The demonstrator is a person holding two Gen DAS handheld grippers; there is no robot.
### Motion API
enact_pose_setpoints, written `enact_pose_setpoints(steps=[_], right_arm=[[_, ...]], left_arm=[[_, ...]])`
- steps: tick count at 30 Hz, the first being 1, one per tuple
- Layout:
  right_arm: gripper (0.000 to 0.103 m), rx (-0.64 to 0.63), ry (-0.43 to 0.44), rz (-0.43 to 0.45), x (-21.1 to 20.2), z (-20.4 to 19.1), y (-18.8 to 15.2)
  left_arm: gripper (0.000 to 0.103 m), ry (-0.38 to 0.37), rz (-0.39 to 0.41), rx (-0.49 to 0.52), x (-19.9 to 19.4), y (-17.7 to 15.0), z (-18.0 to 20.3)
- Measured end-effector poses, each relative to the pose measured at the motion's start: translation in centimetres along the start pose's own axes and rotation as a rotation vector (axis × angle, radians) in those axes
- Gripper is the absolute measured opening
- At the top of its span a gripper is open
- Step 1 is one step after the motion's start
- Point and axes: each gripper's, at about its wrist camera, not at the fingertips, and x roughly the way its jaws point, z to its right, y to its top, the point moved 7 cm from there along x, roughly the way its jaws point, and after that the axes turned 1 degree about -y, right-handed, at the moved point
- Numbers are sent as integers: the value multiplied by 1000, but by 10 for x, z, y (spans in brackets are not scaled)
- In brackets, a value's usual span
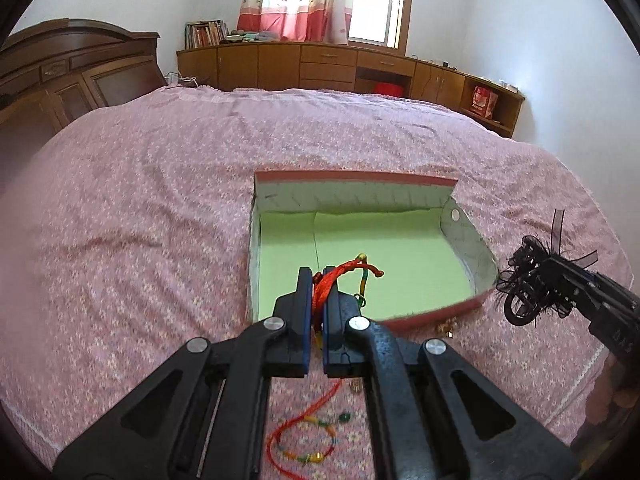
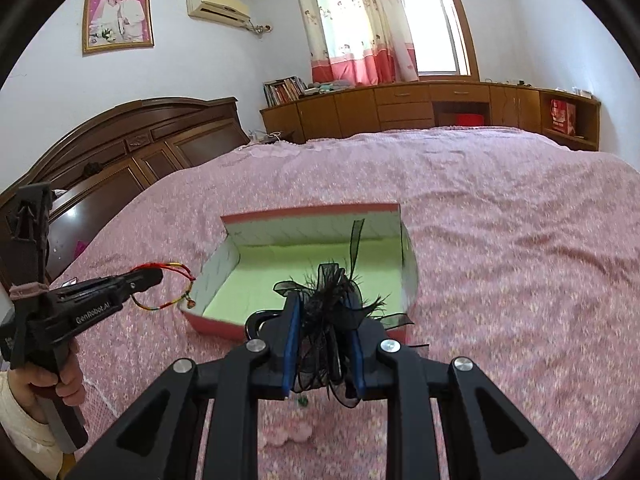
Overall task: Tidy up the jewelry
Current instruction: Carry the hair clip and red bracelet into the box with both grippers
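An open red box with a green floor (image 1: 400, 264) lies on the bed; it also shows in the right wrist view (image 2: 280, 280). My left gripper (image 1: 317, 276) is shut on a red and multicoloured cord bracelet (image 1: 348, 270), held over the box's near left corner; the bracelet also shows in the right wrist view (image 2: 168, 284). My right gripper (image 2: 324, 304) is shut on a black feathery ribbon hair clip (image 2: 324, 292), held just before the box's near edge; the clip also shows in the left wrist view (image 1: 528, 280).
Another red cord bracelet with coloured beads (image 1: 308, 436) lies on the pink bedspread (image 1: 140, 220) under my left gripper. Small gold pieces (image 1: 446, 328) lie by the box's near wall. A dark headboard (image 2: 132, 148) and wooden cabinets (image 2: 420, 108) stand beyond the bed.
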Motion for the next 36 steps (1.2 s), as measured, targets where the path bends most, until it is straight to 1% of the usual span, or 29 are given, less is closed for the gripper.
enact_pose_setpoints(steps=[8,13,26,32,36], right_arm=[[23,-31,7,-2,32,0,30],[23,-38,3,-32,62,8,38],[24,-13,-35,-141,140,40,43],[24,-2,-58,-184,166,51,39],[24,4,-70,-209,177,55,33]], left_arm=[[0,-4,-7,10,34,24,2],[0,9,-38,17,62,32,2],[0,34,-137,34,132,35,-3],[0,58,-198,21,159,28,-16],[0,65,-230,-2,169,23,-22]])
